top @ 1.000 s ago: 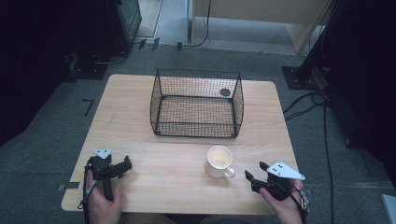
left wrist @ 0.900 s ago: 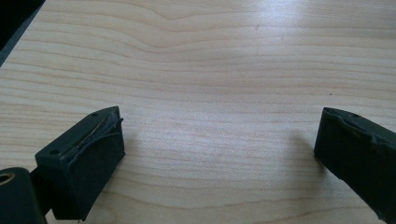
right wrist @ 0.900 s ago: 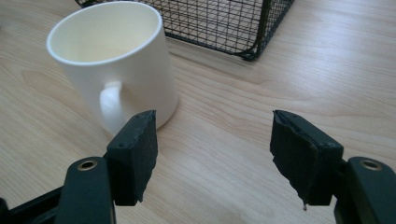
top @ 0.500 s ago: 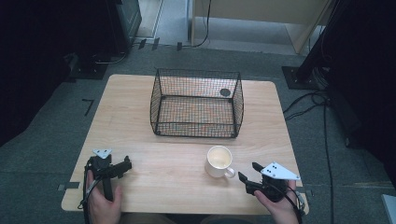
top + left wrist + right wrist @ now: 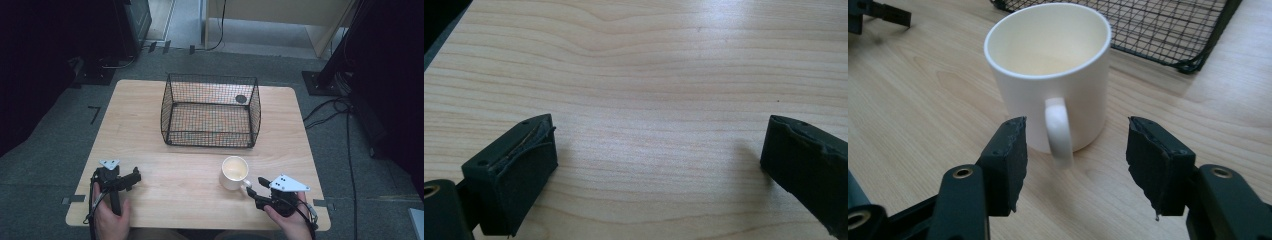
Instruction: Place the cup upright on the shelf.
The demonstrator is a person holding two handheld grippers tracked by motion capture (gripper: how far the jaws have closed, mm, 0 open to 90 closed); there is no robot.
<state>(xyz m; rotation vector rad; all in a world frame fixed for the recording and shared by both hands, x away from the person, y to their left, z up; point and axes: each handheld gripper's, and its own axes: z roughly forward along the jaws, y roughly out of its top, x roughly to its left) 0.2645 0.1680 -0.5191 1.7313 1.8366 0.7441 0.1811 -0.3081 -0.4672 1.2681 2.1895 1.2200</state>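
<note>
Beside the mug (image 5: 1052,75), right tongs (image 5: 1075,155) gape at its handle.

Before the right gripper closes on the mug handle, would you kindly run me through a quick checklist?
1. Right gripper open: ok, jaws spread wide.
2. Handle between the jaws: ok, centred, not yet touched.
3. Mug upright: ok.
4. Mug empty: ok, bare inside.
5. Wire basket apart from the mug: ok.
6. Left gripper out of the way: ok, open over bare table.
</note>
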